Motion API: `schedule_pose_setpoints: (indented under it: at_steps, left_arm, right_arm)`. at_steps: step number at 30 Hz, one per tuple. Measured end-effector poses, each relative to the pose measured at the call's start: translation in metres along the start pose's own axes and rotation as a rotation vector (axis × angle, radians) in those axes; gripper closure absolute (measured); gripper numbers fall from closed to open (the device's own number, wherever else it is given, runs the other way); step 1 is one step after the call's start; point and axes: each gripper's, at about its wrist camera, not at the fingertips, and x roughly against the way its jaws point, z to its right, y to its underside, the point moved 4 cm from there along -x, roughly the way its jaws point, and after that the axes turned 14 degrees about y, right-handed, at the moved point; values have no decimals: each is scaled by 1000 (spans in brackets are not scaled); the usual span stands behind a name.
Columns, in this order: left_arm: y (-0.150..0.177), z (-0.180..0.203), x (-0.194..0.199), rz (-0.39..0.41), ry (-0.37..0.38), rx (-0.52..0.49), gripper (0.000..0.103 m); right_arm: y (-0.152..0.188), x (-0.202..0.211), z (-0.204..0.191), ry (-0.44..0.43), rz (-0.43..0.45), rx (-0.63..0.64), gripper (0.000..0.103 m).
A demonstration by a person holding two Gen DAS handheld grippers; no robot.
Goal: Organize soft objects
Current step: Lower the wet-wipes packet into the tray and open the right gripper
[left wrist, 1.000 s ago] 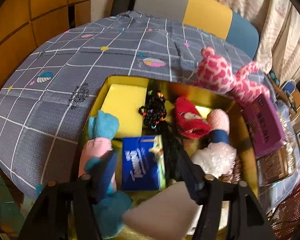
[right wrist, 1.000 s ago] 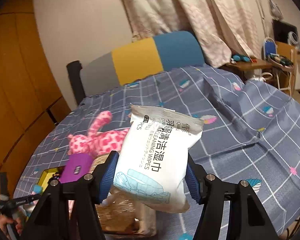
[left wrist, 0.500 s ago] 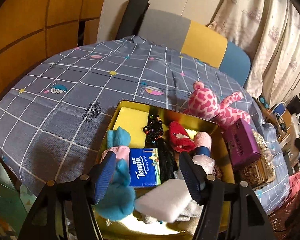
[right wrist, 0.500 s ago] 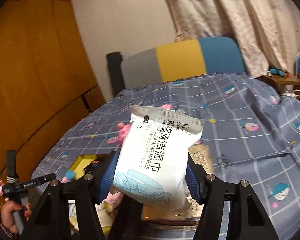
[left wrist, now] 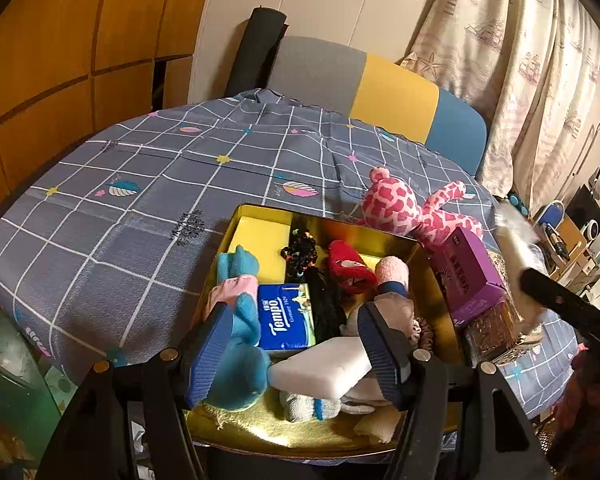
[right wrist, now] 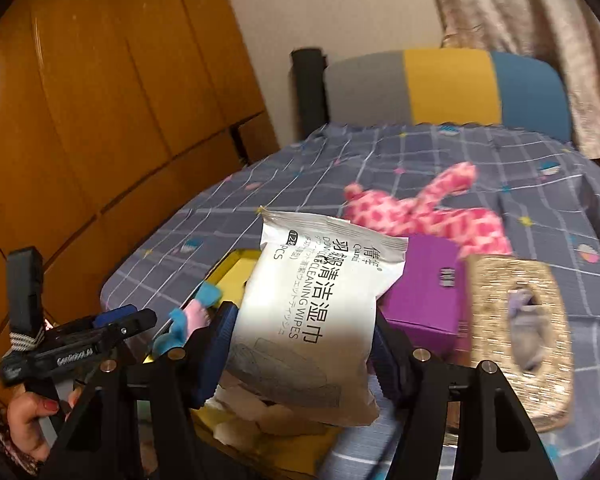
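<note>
Swinging in over the gold rectangular tin (left wrist: 428, 256), right gripper (right wrist: 300, 356) is clamping the white wet-wipes pack (right wrist: 320, 304); left gripper (left wrist: 296, 344) is hanging open, empty. Next: lowering the pack into the crowded tin.

Gold tin (right wrist: 236, 258) — mostly behind wipes pack (right wrist: 316, 312)
</note>
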Motion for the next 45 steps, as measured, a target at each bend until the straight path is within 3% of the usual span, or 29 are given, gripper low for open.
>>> schedule_pose_setpoints:
  at_steps: [11,20,36,45]
  left_arm:
    - [9,-10,19,25,-15,12,37]
    - [10,-24,32,63,-43,62,38]
    - [14,-13,29,59,-41,41,37]
    - [14,-2,28,75,-124,-17,37]
  right_arm:
    - [-8,-82,-69,-38,-124,8,39]
    - [4,-129,-92,29,-183,48,39]
    - [19,-142,-93,138,-205,136,39]
    - [26,-144,-82,175,-219,142,38]
